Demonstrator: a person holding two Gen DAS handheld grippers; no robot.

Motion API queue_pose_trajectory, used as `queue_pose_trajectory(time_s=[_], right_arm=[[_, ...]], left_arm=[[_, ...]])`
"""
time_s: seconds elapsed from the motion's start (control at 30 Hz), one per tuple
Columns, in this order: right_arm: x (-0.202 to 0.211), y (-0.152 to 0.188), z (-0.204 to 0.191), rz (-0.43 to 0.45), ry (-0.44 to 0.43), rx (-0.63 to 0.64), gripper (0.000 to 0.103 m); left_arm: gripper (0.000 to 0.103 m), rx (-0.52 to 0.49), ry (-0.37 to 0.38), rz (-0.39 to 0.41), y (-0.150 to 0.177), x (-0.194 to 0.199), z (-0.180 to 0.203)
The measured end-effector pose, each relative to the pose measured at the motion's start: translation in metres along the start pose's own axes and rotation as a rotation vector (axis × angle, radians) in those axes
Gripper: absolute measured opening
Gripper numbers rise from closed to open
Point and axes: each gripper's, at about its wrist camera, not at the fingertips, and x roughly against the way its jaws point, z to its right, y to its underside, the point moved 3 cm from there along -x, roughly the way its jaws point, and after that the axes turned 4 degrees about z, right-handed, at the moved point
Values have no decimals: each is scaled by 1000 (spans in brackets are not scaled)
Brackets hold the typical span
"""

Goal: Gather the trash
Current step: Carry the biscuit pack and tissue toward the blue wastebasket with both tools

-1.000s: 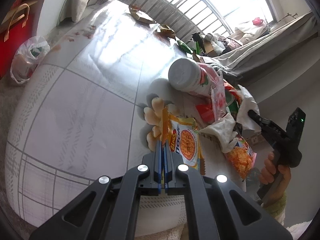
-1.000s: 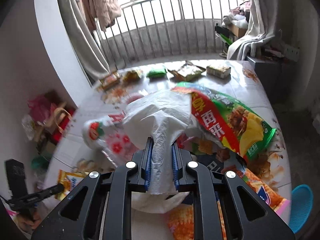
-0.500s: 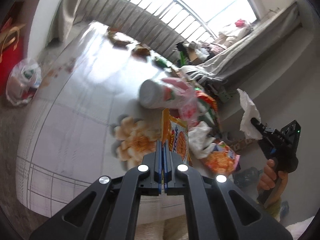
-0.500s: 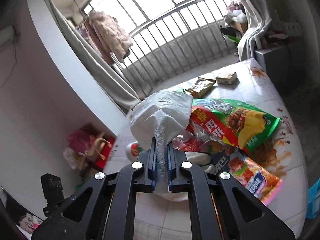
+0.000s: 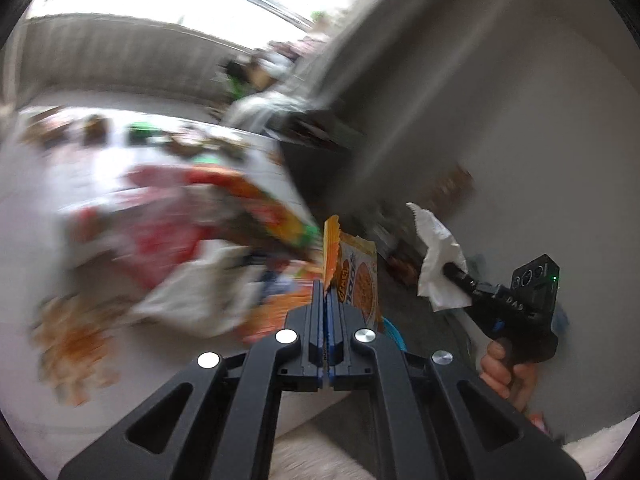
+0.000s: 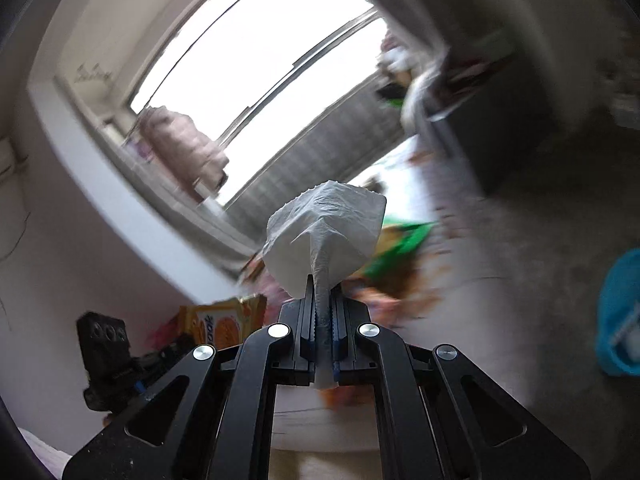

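Note:
My left gripper [image 5: 327, 286] is shut on an orange snack wrapper [image 5: 354, 272] and holds it in the air beyond the table's right edge. My right gripper [image 6: 322, 286] is shut on a crumpled white tissue [image 6: 326, 232], also in the air. The right gripper with the tissue [image 5: 436, 264] shows at the right of the left wrist view. The left gripper's wrapper [image 6: 224, 322] shows at the lower left of the right wrist view. A blurred heap of snack bags [image 5: 192, 232] lies on the white table [image 5: 60, 168].
A blue bin [image 6: 618, 312] stands on the grey floor at the right; its rim [image 5: 394, 334] peeks out behind the left gripper. A dark cabinet [image 5: 320, 160] stands past the table. Window and railing at the back.
Both grippers have lifted off the table and swung to the right with their loads. The table and heap have slid left in both views; the blue bin has come into view.

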Motion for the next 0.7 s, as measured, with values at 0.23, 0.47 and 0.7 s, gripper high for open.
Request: queue_pose_trajectory(time_s=[0.23,0.47,0.7], right_arm=[[79,5,89,143,272,-131,4],[108,30,184,154,572,-303,5],[85,42,287,79,692,-468,7]], left_arm=[[1,-162,131,-241,-3,-143,103],[1,-299,94,-458,48,-299,183],[1,-467,-22,-615,113,-432,214]])
